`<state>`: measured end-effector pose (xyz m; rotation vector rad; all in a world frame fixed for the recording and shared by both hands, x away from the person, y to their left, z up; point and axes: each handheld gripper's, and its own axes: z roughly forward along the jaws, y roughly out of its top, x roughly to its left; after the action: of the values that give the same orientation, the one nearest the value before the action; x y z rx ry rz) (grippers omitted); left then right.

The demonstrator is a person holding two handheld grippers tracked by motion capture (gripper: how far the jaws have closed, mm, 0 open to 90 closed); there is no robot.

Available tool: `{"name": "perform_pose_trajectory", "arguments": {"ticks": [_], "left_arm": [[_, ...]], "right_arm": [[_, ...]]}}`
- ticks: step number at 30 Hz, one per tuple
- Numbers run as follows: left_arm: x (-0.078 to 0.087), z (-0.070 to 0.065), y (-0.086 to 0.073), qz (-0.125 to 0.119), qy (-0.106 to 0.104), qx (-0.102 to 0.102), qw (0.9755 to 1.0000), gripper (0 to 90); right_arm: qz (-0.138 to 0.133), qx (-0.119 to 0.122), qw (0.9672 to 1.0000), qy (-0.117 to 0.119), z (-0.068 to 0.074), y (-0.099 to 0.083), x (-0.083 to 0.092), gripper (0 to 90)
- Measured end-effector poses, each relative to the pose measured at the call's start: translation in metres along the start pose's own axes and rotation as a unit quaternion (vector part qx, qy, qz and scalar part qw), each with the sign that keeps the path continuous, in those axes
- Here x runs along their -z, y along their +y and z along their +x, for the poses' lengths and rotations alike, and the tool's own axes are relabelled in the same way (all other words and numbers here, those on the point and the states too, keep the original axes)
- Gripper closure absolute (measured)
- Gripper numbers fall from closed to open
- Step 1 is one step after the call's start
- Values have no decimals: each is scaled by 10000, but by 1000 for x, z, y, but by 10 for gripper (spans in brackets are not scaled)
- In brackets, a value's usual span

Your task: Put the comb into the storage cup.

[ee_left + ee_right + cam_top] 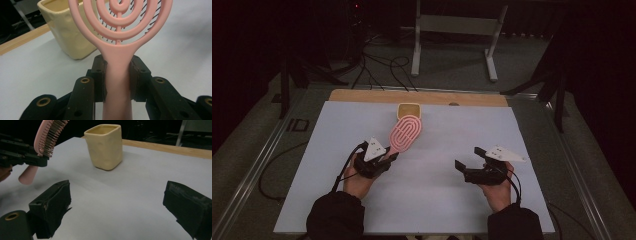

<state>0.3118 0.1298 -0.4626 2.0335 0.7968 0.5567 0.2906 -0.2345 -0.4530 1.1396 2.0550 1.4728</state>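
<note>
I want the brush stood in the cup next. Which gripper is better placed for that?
Left, probably. The left gripper is shut on the brush handle, its head lifted toward the cup. The right gripper is open and empty.

Black two-jaw left gripper (388, 159) and right gripper (468, 157), brass-ringed screw holes, grey three-cornered top plates, trailing black cables, person's black sleeves (335, 216)
</note>
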Motion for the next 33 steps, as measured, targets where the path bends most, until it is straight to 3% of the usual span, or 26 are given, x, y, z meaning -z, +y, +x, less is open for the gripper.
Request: {"name": "perform_pose_trajectory", "arguments": {"ticks": [11,33], "left_arm": [[-5,-6,2,23,21,-86,10000,697],[-10,-16,2,119,45,-270,9996,697]], "right_arm": [[166,18,9998,109,9,9,-16,75],[45,4,9987,513,27,31,-41,74]]}}
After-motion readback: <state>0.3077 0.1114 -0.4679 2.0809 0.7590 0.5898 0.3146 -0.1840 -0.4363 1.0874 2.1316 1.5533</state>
